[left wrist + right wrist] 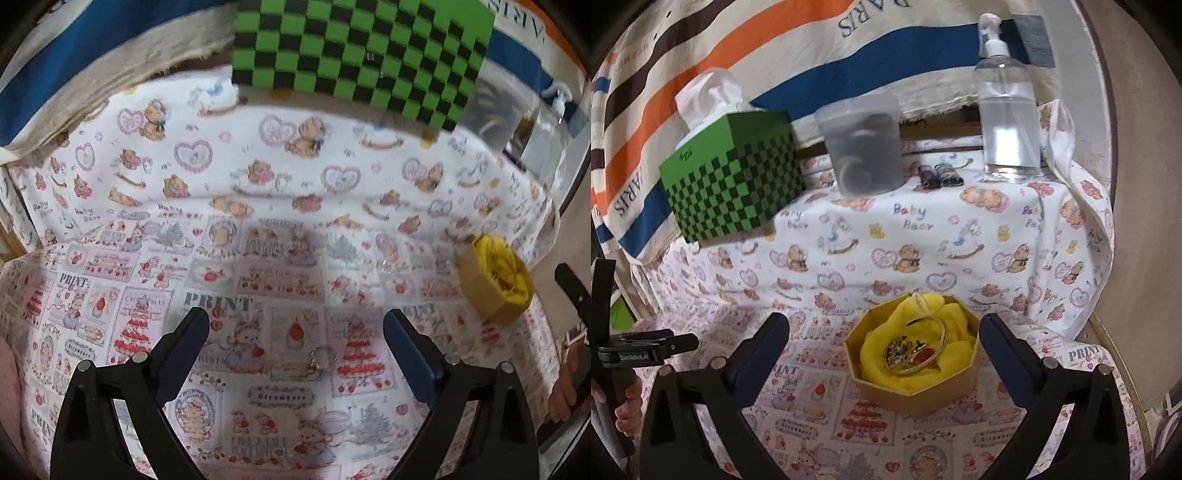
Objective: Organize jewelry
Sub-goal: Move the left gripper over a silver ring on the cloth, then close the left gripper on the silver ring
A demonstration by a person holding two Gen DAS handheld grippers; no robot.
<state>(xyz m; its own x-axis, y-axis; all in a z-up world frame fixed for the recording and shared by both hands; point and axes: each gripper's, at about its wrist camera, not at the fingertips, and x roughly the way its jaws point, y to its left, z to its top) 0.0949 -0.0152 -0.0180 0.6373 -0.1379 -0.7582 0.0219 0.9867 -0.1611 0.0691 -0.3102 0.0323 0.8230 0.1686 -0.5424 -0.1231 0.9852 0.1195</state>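
An octagonal cardboard box lined with yellow cloth holds several jewelry pieces, among them a clear bangle. My right gripper is open and empty, its fingers on either side of the box, just above it. In the left wrist view the same box lies at the far right. A small silvery ring lies on the printed cloth between the fingers of my left gripper, which is open and empty above it.
A green checkered tissue box, a translucent tub, two small dark items and a clear pump bottle stand on the raised bear-print ledge behind. A striped towel hangs at the back. The table's right edge is close.
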